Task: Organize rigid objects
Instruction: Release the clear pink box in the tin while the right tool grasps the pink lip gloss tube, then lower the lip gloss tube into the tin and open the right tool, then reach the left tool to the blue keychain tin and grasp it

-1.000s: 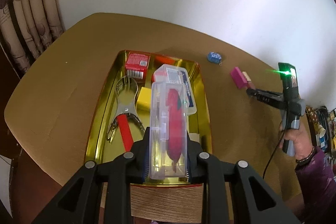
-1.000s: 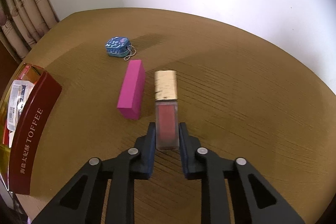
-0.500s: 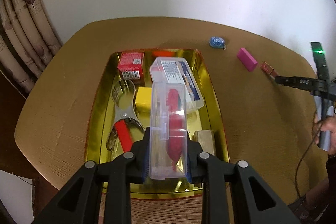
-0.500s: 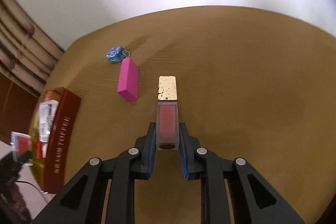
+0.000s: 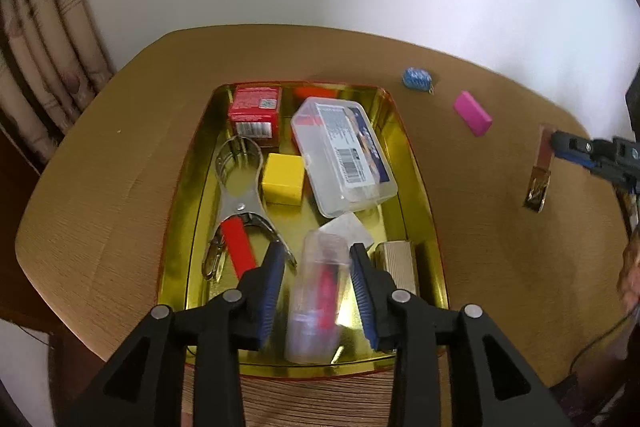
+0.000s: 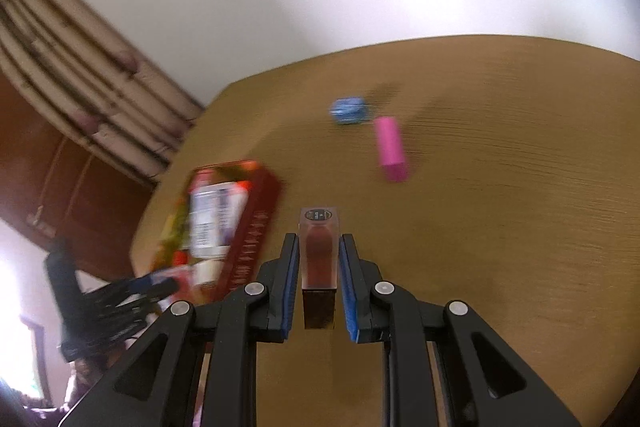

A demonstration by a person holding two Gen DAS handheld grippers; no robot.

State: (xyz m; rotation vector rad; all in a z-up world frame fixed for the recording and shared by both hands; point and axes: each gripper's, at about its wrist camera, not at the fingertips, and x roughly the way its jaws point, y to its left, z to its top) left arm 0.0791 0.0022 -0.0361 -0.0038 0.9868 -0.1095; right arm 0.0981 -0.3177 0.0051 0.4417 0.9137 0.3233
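Observation:
My left gripper is open over the near end of the gold tin tray. The clear case with a red item lies blurred between the fingers, free of the pads. My right gripper is shut on the lip gloss tube and holds it above the table, gold cap hanging down in the left wrist view. A pink block and a small blue tin lie on the table beyond it.
The tray holds a clear plastic box, a yellow block, a red carton, metal tongs with red handle and a beige block. The tray's red side shows at left. Curtains hang at left.
My left gripper opened and let go of the clear case over the tray. My right gripper lifted the lip gloss off the table and swung toward the tray.

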